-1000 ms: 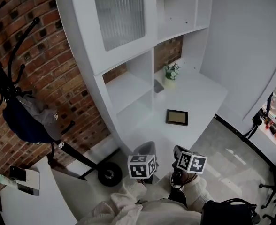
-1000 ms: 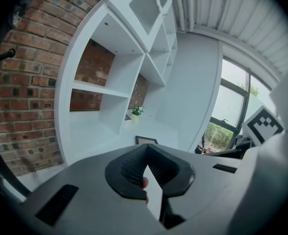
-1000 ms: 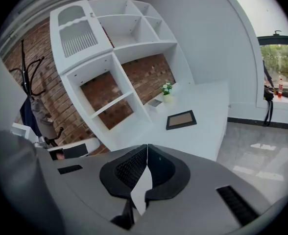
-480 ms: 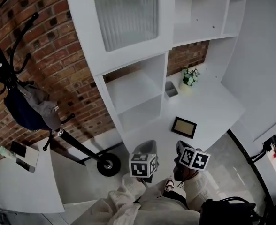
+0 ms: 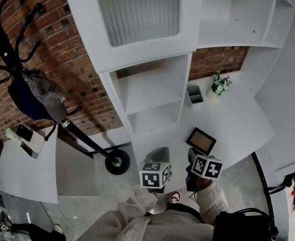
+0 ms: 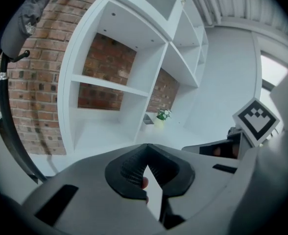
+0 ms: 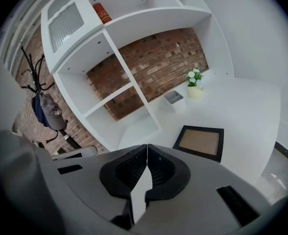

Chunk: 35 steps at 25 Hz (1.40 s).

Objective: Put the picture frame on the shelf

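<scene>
- Your head has swung, so the shelf unit (image 5: 152, 92) has slid from upper centre toward the right of the head view; its ribbed glass door (image 5: 137, 11) now fills the top middle
- The picture frame (image 5: 201, 140) has dropped from right of centre to lower right of centre; it now lies closer in the picture to your right gripper (image 5: 193, 160)
- The potted plant (image 5: 218, 84) has shifted right
- The coat rack (image 5: 32, 92) has come further into the upper left; its wheeled base (image 5: 118, 162) has risen from the bottom edge toward the middle
- More of the small table (image 5: 24, 172) shows at lower left
- Your left gripper (image 5: 156, 159) and the right one sit slightly higher in the frame
</scene>
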{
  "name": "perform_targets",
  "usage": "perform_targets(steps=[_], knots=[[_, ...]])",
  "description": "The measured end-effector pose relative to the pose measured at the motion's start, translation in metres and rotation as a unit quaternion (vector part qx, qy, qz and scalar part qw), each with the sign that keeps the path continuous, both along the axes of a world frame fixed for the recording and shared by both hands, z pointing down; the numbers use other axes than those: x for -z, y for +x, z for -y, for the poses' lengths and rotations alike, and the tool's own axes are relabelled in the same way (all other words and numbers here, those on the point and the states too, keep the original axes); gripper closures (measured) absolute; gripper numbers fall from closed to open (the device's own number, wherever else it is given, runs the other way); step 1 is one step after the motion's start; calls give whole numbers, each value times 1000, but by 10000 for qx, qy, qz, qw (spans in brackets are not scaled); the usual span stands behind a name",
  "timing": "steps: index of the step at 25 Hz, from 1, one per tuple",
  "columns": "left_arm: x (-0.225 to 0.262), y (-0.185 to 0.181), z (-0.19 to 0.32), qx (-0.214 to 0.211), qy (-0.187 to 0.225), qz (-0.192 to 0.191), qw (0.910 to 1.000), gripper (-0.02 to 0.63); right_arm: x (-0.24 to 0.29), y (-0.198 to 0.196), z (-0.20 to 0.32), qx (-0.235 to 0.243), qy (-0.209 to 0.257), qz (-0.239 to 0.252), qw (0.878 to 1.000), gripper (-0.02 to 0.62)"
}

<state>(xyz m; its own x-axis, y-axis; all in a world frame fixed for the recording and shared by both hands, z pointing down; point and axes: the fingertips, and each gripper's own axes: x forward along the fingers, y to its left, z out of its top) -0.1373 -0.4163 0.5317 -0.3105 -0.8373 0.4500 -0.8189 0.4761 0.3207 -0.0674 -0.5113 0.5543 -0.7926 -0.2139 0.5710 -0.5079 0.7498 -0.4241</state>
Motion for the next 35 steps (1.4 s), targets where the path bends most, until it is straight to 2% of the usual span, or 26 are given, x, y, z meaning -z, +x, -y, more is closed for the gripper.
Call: perform_targets(steps=[11,17,27,35], knots=[[-25,19,32,-4,-271,-94,9996,598,-22,20,53,-99,-147,-261,9995,571],[-39,29,59,-130,-417,-233,9988,598,-36,33,74,-143,-403,-274,9987,571],[-67,32,94,-272,-688,-403,9964,598,-75,66,131,-716,-307,-790,9938,569],[-102,22,110,-233,-920,-622,9935,598,-107,68,146,-869,-491,-971,9903,568]])
